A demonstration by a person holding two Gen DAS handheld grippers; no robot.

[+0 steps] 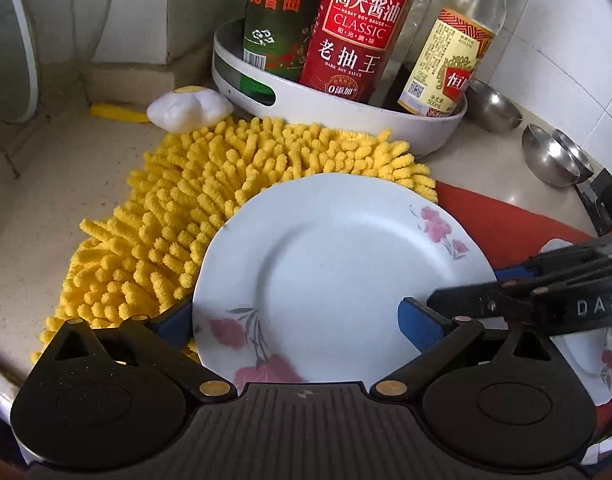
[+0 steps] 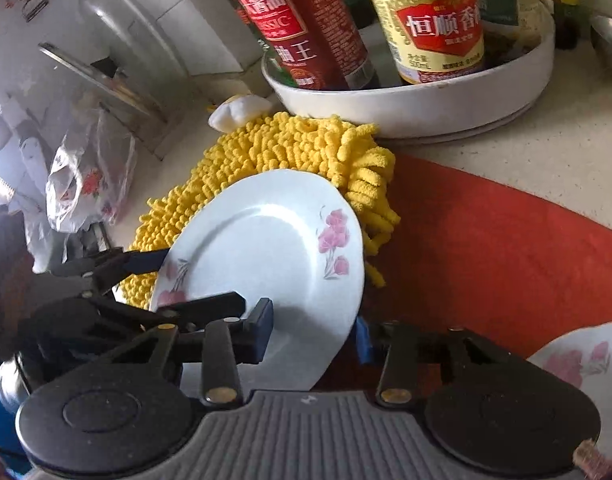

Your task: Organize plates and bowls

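Observation:
A white plate with pink flowers [image 1: 330, 264] [image 2: 265, 240] is tilted up over a yellow chenille mat [image 1: 165, 216]. My left gripper [image 1: 293, 316] stands wide around the plate's near side. Its left finger passes under the rim and its right fingertip rests on the plate's face. My right gripper [image 2: 314, 338] straddles the plate's right rim, one pad on the face and one behind the edge, closed onto it. A second flowered plate [image 2: 578, 360] lies on the red cloth [image 2: 486, 248] at the lower right.
A white round tray [image 1: 346, 104] full of sauce bottles stands just behind the mat. Steel bowls [image 1: 550, 156] sit to its right on the counter. A crumpled plastic bag [image 2: 85, 184] and metal kitchen gear lie at the left. A tiled wall closes the back.

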